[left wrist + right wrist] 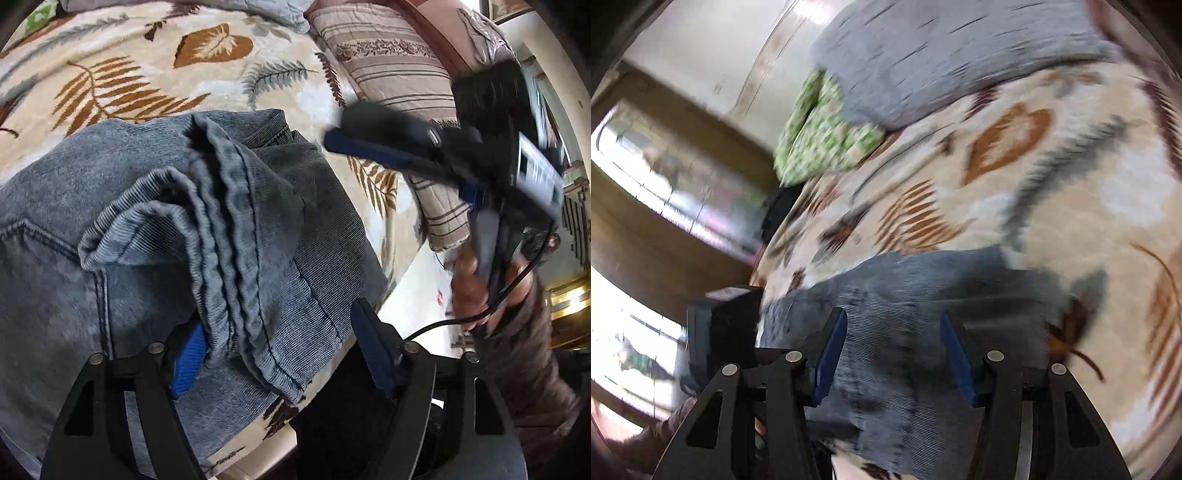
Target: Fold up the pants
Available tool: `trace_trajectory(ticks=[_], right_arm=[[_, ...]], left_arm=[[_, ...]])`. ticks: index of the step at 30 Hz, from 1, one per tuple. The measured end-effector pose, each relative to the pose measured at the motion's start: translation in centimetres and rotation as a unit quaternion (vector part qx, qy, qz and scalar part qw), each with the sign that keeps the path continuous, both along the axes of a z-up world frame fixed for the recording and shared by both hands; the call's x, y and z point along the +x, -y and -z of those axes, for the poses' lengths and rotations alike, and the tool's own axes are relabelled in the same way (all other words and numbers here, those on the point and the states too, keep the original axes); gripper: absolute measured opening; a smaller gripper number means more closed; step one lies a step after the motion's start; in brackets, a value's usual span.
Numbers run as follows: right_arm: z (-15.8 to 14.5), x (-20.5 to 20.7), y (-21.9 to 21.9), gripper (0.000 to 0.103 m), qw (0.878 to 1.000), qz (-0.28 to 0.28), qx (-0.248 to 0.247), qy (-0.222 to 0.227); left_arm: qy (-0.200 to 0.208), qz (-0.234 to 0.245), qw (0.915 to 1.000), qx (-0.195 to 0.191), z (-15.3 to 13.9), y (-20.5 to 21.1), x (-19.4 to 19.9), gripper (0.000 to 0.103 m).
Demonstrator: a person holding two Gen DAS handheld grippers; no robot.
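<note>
Grey corduroy pants (155, 206) lie folded, hems stacked mid-frame, on the bed (110, 74); left gripper (280, 354) and right gripper (892, 354) both spread.

Right gripper (388, 144) motion-smeared, pants (155, 229) cut off at left edge (right wrist view blurred throughout)

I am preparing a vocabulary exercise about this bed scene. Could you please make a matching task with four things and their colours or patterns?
Things:
1. pants
2. blanket
3. small pillow
4. long pillow

Descriptions:
a. green and white print
b. beige with brown stripes
c. grey-blue denim
d. cream with brown and grey leaves

Pairs: 1-c, 2-d, 3-a, 4-b
</note>
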State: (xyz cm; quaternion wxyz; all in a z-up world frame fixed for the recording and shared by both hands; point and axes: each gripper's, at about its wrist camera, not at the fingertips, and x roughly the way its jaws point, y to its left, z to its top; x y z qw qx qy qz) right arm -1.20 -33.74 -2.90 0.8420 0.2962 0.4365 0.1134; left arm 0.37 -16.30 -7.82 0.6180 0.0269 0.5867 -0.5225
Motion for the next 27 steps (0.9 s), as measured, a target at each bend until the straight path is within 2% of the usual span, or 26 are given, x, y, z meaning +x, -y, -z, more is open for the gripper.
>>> trace_trajectory(ticks=[5,7,8,9,10,11,13,17,19,21,24,25,27], right_arm=[[0.6,3.1,-4.6,0.056,0.994,-0.079,-0.06,-0.05],[1.2,3.8,-6.2,0.056,0.989,-0.097,-0.091,-0.064],[1.4,4.0,-6.7,0.052,0.986,-0.107,-0.104,-0.07],[1.7,4.4,-7.7,0.049,0.981,-0.12,-0.136,-0.075],[1.7,4.5,-8.3,0.03,0.976,-0.131,-0.155,-0.075],[1.8,4.6,-8.7,0.014,0.972,-0.143,-0.169,-0.077],[1.4,4.4,-9.2,0.014,0.966,-0.143,-0.2,-0.074],[-1.8,3.8,-8.8,0.013,0.976,-0.13,-0.174,-0.028],[-2.7,4.0,-10.0,0.013,0.975,-0.147,-0.165,-0.012],[-1.6,4.9,-11.2,0.013,0.973,-0.161,-0.162,-0.023],[2.1,6.1,-12.4,0.013,0.972,-0.172,-0.148,-0.063],[3.4,6.2,-12.6,0.018,0.972,-0.174,-0.14,-0.079],[3.9,5.6,-12.4,0.019,0.972,-0.173,-0.13,-0.089]], left_arm=[[-0.034,-0.062,0.9968,-0.037,0.5,-2.0,-0.6,0.068],[-0.049,-0.084,0.9942,-0.048,0.9,-2.9,-0.9,0.059],[-0.051,-0.089,0.9935,-0.049,1.0,-3.1,-1.1,0.056],[-0.053,-0.095,0.9929,-0.049,1.1,-3.4,-1.3,0.049],[-0.057,-0.096,0.9925,-0.05,1.2,-3.5,-1.4,0.038],[-0.066,-0.097,0.9917,-0.054,1.2,-3.6,-1.5,0.032],[-0.075,-0.097,0.9906,-0.06,0.9,-3.6,-1.5,0.018],[-0.108,-0.112,0.9838,-0.09,-0.5,-4.3,-1.7,0.015],[-0.103,-0.12,0.9833,-0.09,-0.7,-5.2,-1.9,0.015],[-0.101,-0.132,0.9839,-0.064,0.4,-5.8,-1.7,0.015],[-0.119,-0.143,0.9823,-0.024,2.9,-6.6,-1.3,0.015],[-0.13,-0.139,0.9815,-0.022,3.4,-7.0,-1.2,0.015],[-0.133,-0.123,0.9832,-0.025,3.2,-7.3,-1.4,0.015]])
